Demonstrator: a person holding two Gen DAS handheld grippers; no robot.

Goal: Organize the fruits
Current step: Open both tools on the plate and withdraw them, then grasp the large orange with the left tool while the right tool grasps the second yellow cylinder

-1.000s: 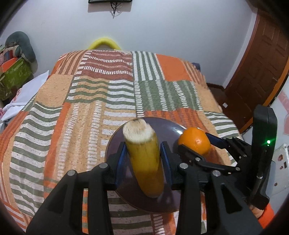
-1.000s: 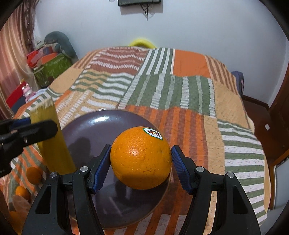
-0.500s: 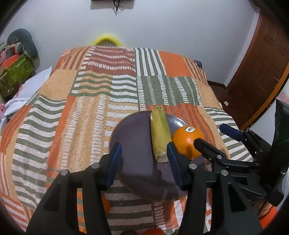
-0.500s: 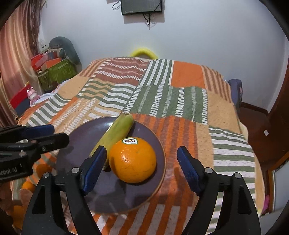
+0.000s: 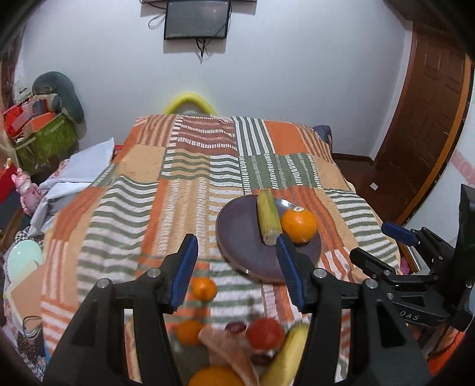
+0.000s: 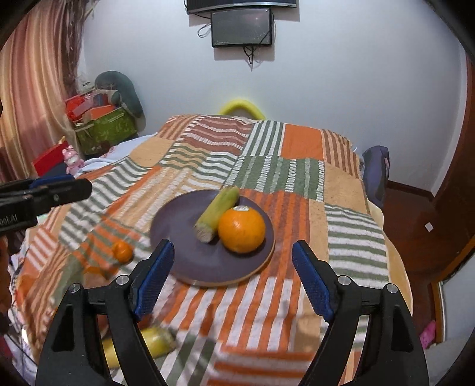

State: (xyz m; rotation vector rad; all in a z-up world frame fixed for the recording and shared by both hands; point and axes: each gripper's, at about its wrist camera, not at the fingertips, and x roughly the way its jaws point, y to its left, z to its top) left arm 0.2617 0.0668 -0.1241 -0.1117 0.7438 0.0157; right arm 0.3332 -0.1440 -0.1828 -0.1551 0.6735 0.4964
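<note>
A dark purple plate [image 5: 243, 246] [image 6: 184, 237] lies on the striped bedspread. On it lie a yellow-green corn cob [image 5: 268, 218] [image 6: 218, 209] and a large orange [image 5: 299, 225] [image 6: 242, 229], touching side by side. My left gripper [image 5: 237, 271] is open and empty, pulled back to the near left of the plate. My right gripper [image 6: 231, 279] is open and empty, just short of the plate's near rim. Loose near the bed's front edge lie small oranges [image 5: 203, 288] [image 6: 122, 251], a red fruit [image 5: 264, 333] and a banana [image 5: 286, 353] [image 6: 154, 341].
The patchwork bedspread [image 5: 190, 178] covers the whole bed. A dark wooden door [image 5: 427, 124] stands at the right. Boxes and a green bin [image 6: 104, 124] are stacked by the curtain at the left. A screen [image 6: 242, 26] hangs on the far wall.
Both grippers let go of their fruit on the plate: the left released the corn cob, the right the orange. Both then opened wide and drew back and up from the plate.
</note>
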